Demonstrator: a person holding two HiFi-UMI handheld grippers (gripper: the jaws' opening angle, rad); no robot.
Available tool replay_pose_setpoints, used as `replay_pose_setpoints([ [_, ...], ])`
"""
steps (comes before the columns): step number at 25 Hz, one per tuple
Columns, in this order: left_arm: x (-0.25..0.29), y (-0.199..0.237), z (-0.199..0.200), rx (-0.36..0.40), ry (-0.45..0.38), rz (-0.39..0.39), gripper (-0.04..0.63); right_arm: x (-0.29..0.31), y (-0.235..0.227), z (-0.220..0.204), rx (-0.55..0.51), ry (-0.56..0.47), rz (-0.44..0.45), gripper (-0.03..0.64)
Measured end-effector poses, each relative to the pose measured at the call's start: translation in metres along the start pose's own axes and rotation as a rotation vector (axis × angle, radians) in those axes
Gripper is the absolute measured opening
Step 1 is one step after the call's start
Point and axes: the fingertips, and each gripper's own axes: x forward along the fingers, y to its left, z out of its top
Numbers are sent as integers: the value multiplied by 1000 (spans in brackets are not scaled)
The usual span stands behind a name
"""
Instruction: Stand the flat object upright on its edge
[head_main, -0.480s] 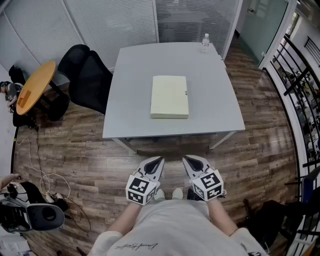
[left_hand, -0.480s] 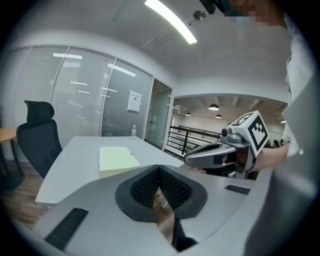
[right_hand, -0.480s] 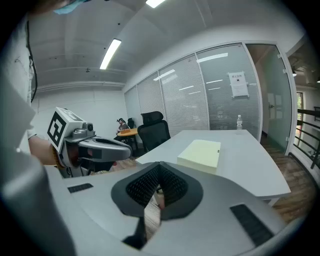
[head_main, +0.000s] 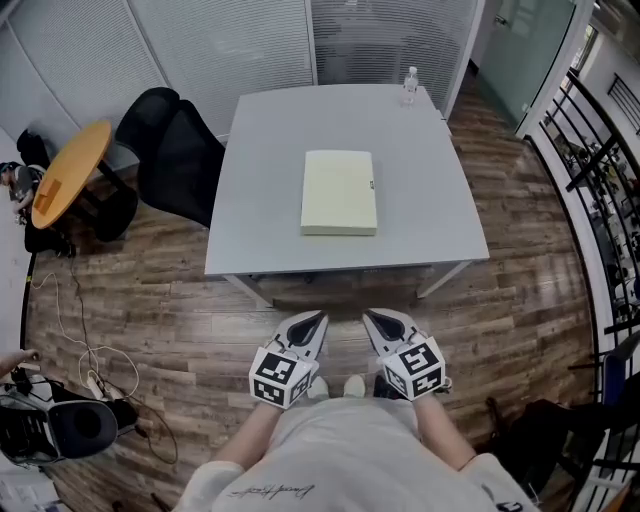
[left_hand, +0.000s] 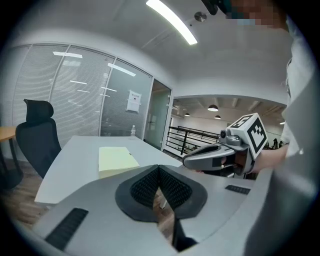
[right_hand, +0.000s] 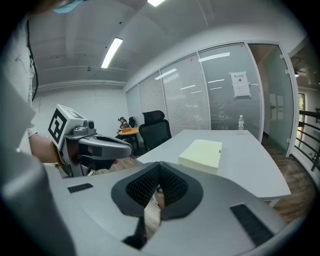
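A pale yellow flat box (head_main: 339, 192) lies flat in the middle of the grey table (head_main: 270, 240); it also shows as a low slab in the left gripper view (left_hand: 116, 159) and the right gripper view (right_hand: 201, 154). My left gripper (head_main: 313, 327) and right gripper (head_main: 376, 324) are held side by side in front of my body, over the floor short of the table's near edge. Both are shut with nothing between the jaws. The left gripper (left_hand: 159, 171) and the right gripper (right_hand: 159, 167) point toward the table.
A clear water bottle (head_main: 410, 84) stands at the table's far right corner. A black office chair (head_main: 170, 150) sits left of the table, with a round wooden table (head_main: 70, 172) beyond it. Cables and gear (head_main: 70, 420) lie on the floor at the left. A railing (head_main: 600, 180) runs along the right.
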Motion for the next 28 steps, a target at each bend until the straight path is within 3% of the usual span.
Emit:
replay_pose_setpoints([
  [28, 34, -3, 15, -20, -43, 87, 12, -10, -49, 1, 14, -17, 50, 25],
])
